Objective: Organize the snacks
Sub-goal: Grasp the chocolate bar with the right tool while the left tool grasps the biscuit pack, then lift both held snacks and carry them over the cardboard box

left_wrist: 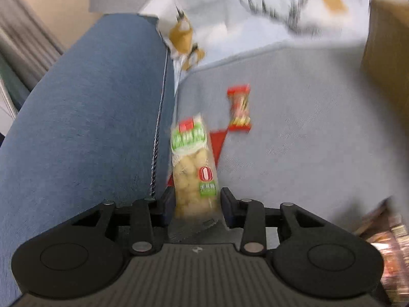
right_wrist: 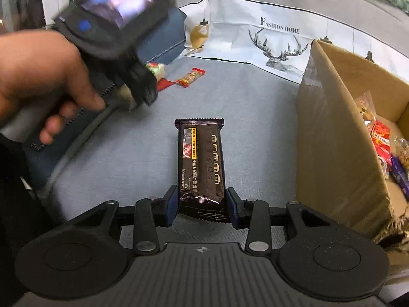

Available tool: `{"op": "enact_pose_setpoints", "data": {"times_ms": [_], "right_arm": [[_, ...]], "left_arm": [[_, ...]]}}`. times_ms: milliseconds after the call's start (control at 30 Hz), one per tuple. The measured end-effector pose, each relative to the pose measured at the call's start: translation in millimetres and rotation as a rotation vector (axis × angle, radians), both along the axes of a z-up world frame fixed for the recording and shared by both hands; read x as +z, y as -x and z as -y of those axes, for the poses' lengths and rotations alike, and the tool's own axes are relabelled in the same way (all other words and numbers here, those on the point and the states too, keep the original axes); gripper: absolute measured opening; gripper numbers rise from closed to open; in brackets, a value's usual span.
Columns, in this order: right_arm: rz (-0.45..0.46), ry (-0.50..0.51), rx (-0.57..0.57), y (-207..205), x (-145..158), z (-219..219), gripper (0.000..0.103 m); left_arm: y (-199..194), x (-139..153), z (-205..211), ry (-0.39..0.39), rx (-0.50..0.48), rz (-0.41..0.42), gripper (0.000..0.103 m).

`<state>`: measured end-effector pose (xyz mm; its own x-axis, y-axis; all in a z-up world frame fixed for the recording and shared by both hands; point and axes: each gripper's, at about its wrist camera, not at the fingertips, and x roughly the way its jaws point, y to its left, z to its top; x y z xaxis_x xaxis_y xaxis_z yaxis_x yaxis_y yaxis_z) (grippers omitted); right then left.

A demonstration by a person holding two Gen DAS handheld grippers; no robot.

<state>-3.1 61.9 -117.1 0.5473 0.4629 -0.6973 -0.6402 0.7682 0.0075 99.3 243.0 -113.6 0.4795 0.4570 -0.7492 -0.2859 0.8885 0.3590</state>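
Observation:
My left gripper is shut on the lower end of a clear packet of pale round snacks with a green and red label, which lies against the blue armrest. A small red snack bar lies further off on the grey seat, and a flat red wrapper shows under the packet. My right gripper is shut on a dark brown cracker pack, held lengthwise above the seat. In the right wrist view a hand holds the blurred left gripper at the upper left.
An open cardboard box stands on the seat at the right, with several snack packets inside. A white cushion with a deer print leans at the back. A shiny foil packet lies at the left view's lower right.

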Motion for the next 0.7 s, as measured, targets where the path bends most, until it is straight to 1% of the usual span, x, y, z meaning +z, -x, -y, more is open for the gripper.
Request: {"op": "enact_pose_setpoints", "data": {"times_ms": [33,67,133,167,200,267,300,367,400,433,500,633,700], "right_arm": [[-0.006,-0.001,-0.008,-0.5,-1.6,0.3,0.041],[-0.011,0.000,-0.017,-2.7,-3.2,-0.2,0.041],[-0.010,0.011,-0.030,-5.5,-6.4,-1.0,0.041],[-0.013,0.016,-0.037,-7.1,-8.0,-1.9,0.041],[-0.017,0.017,-0.041,-9.1,-9.7,-2.5,0.041],[-0.031,0.017,-0.046,-11.3,-12.3,-3.4,0.042],[-0.034,0.020,-0.044,-13.6,-13.1,-4.9,0.042],[-0.023,0.021,-0.040,-14.9,-12.5,-6.1,0.047],[-0.013,0.019,-0.035,-15.7,-11.8,-6.9,0.051],[-0.005,0.017,-0.031,-16.7,-11.5,-7.3,0.055],[0.007,0.014,-0.031,-19.8,-11.9,-7.4,0.059],[-0.031,-0.003,-0.045,-30.8,-17.3,-7.2,0.059],[-0.044,0.002,-0.043,-33.7,-22.1,-7.6,0.059]], "left_arm": [[5.2,7.5,0.1,0.054,0.001,0.034,0.040],[11.8,15.1,-0.4,0.130,-0.004,0.068,0.040],[19.8,22.3,1.4,0.254,-0.006,0.095,0.040],[23.1,22.5,0.3,0.315,0.000,0.098,0.040],[23.7,21.7,1.6,0.358,0.007,0.093,0.040],[20.9,15.0,0.6,0.427,0.009,0.050,0.040],[18.1,9.9,0.7,0.446,0.010,0.022,0.040],[15.6,1.8,-1.7,0.464,0.037,-0.016,0.039],[18.1,-0.1,-4.6,0.477,0.054,-0.020,0.041],[17.8,-1.6,-6.9,0.491,0.063,-0.019,0.045],[17.2,-6.5,-8.0,0.511,0.071,-0.022,0.051],[5.3,-15.7,-3.8,0.496,0.051,-0.061,0.058],[2.3,-21.1,0.0,0.479,0.042,-0.085,0.058]]}}
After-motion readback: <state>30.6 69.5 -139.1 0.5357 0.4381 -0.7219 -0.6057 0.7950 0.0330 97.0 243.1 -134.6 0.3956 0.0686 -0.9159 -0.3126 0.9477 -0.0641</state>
